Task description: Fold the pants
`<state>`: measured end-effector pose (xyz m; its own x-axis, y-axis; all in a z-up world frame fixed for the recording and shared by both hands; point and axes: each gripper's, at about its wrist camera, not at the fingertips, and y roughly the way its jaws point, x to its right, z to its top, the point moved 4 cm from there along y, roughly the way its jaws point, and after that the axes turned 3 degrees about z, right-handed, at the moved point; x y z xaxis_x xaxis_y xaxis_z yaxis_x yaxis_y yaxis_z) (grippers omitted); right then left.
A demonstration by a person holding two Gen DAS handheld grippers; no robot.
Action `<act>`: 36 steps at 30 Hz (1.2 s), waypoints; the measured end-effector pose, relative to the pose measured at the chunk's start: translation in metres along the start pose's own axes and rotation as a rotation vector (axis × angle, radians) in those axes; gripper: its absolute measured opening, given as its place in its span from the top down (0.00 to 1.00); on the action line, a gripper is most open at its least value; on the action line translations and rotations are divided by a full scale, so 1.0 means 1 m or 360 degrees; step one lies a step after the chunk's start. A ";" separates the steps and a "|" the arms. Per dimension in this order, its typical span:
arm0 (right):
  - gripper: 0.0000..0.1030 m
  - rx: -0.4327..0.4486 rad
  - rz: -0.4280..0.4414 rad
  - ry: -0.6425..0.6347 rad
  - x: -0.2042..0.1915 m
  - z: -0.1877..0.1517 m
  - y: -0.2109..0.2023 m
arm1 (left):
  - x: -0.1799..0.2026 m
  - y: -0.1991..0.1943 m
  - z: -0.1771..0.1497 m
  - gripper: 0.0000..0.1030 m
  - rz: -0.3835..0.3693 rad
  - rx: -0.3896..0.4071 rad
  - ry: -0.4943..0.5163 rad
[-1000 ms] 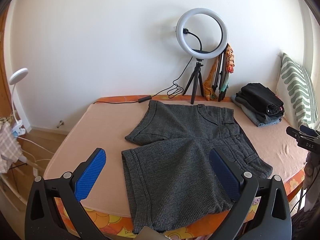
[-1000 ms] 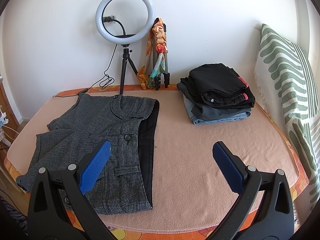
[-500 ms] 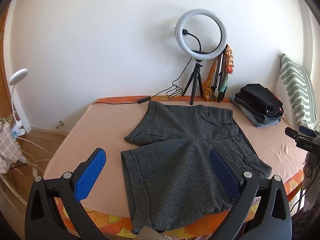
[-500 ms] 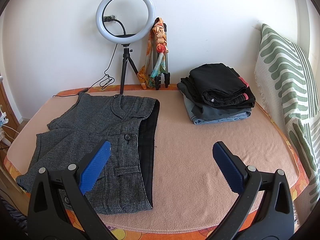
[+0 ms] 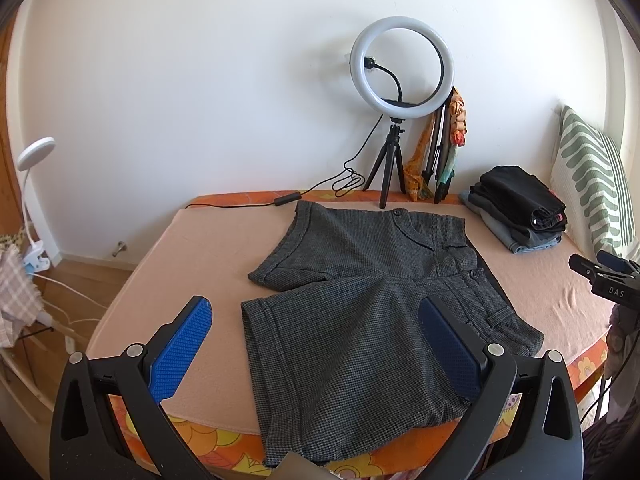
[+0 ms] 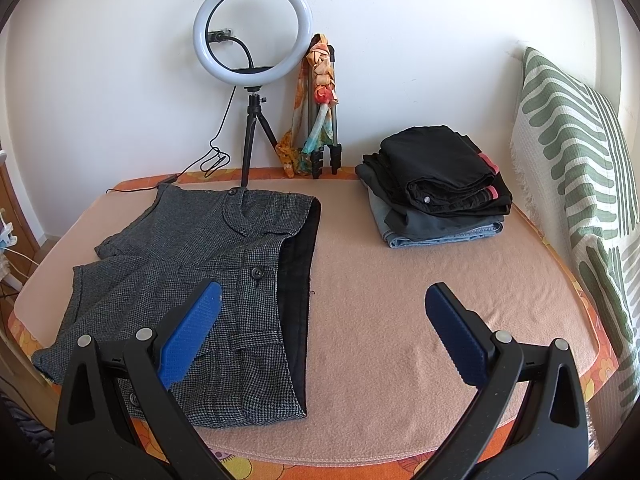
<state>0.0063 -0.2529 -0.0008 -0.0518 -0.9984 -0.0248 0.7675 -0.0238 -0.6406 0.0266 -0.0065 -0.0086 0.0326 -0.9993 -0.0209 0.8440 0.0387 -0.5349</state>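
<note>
**Both grippers hover, shorts wait flat on the bed**

Almost nothing has moved since the earlier frame: the left view has drifted a touch, the right view matches, and the cloth lies as it did. The left gripper [image 5: 316, 354] hangs over the near edge with its blue pads spread wide and nothing between them. The right gripper [image 6: 322, 334] is just as wide and just as empty, one pad over the waistband end of the garment, the other over bare blanket.

No box or basket here; the only thing bearing anything is the bed [image 6: 400, 320] with its peach blanket, and on it sit the goods. The grey checked shorts [image 5: 360, 312] lie flat on the left half of the bed in the right view. Their long axis runs left to right: waistband to the right, dark lining showing along that edge, both leg openings pointing left. One leg lies far, the other near, its hem reaching over the near edge of the bed.

Far right, well apart from the shorts, stands a stack of folded clothes [image 6: 436, 184], black on top, denim beneath. A ring light [image 6: 253, 28] on a tripod stands at the far wall, and a striped pillow [image 6: 576, 152] leans at the right.
</note>
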 end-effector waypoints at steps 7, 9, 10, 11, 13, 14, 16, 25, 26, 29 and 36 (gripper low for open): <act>0.00 0.0000 0.0001 -0.0003 0.000 0.000 0.000 | 0.000 0.001 0.000 0.00 0.0003 0.0001 0.0000; 0.00 -0.0001 0.0000 -0.0005 0.000 -0.001 0.001 | 0.000 0.001 0.000 0.00 0.0004 0.0000 0.0004; 0.00 -0.0002 0.0001 -0.0007 0.000 -0.001 0.001 | -0.001 0.001 -0.001 0.00 0.0005 0.0000 0.0004; 0.00 -0.0002 0.0003 -0.0008 0.000 -0.001 0.002 | -0.002 0.002 -0.002 0.00 0.0008 -0.0002 0.0005; 0.00 -0.0002 0.0003 -0.0012 0.000 -0.002 0.002 | -0.002 0.004 -0.003 0.00 0.0002 -0.0011 0.0016; 0.00 -0.0002 0.0004 -0.0014 0.000 -0.002 0.002 | -0.003 0.005 -0.004 0.00 0.0005 -0.0013 0.0021; 0.00 0.0004 0.0008 -0.0013 -0.001 -0.003 0.001 | -0.006 0.006 -0.006 0.00 0.0009 -0.0018 0.0018; 0.00 -0.0025 0.0117 -0.0023 -0.009 -0.005 0.006 | -0.025 0.013 -0.006 0.00 -0.0045 -0.0054 0.0004; 0.00 -0.0029 0.0129 -0.0043 -0.012 -0.007 0.006 | -0.030 0.014 -0.006 0.01 -0.0045 -0.0061 0.0001; 0.00 -0.0033 0.0195 -0.0103 -0.022 -0.011 0.009 | -0.045 0.018 -0.009 0.01 -0.0087 -0.0073 0.0029; 0.00 -0.0074 0.0434 -0.0204 -0.037 -0.031 0.013 | -0.067 0.033 -0.039 0.09 -0.0059 -0.0254 0.0224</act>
<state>-0.0015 -0.2150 -0.0316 0.2357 -0.9661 -0.1055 0.7118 0.2455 -0.6580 0.0312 0.0618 -0.0574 -0.0813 -0.9905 -0.1107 0.7475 0.0129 -0.6642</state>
